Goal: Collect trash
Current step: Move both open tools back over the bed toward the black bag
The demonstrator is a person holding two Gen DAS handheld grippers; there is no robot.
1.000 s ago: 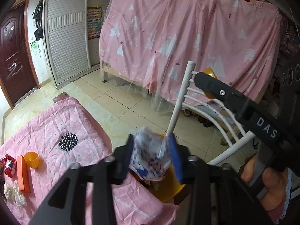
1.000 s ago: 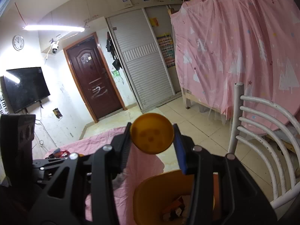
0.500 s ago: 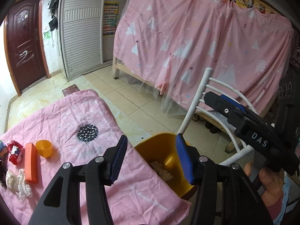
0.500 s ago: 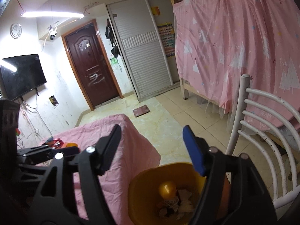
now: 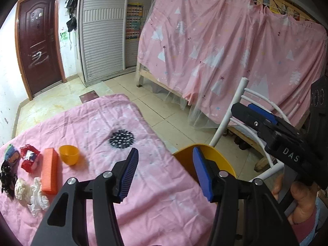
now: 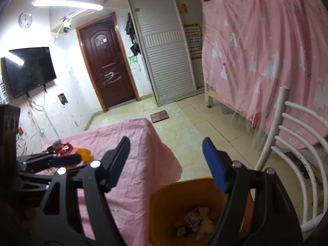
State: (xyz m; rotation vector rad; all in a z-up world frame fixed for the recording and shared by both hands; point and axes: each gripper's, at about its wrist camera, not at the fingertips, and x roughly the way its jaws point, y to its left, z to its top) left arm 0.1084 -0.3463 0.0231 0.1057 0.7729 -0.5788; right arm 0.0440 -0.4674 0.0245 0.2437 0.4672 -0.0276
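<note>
Both pairs of tongs are empty. The left tongs (image 5: 165,173) stand spread with nothing between their blue pads, above the pink-clothed surface (image 5: 155,201) near its edge beside the yellow bin (image 5: 213,157). The right tongs (image 6: 166,161) are spread wider and their jaws are opening, with nothing between them; they hang over the bin (image 6: 164,205), which stands on the floor just beside the surface's draped corner and next to a white metal chair (image 6: 287,135). Inside the bin lie crumpled scraps of paper and wrappers (image 6: 194,223). More trash remains on the far left end of the surface, well apart from the bin: an orange cup (image 5: 69,155), an orange block (image 5: 49,171) just beside it, a red wrapper (image 5: 29,160), crumpled white tissue (image 5: 32,194) in front of the block, and a dark tangled thing (image 5: 7,179) at the very edge, too blurred to tell apart. A hand (image 5: 301,203) grips the handle of the right tongs at the lower right of the left camera's view. A pink curtain (image 5: 225,47) hangs over the bed frame behind the chair.
</note>
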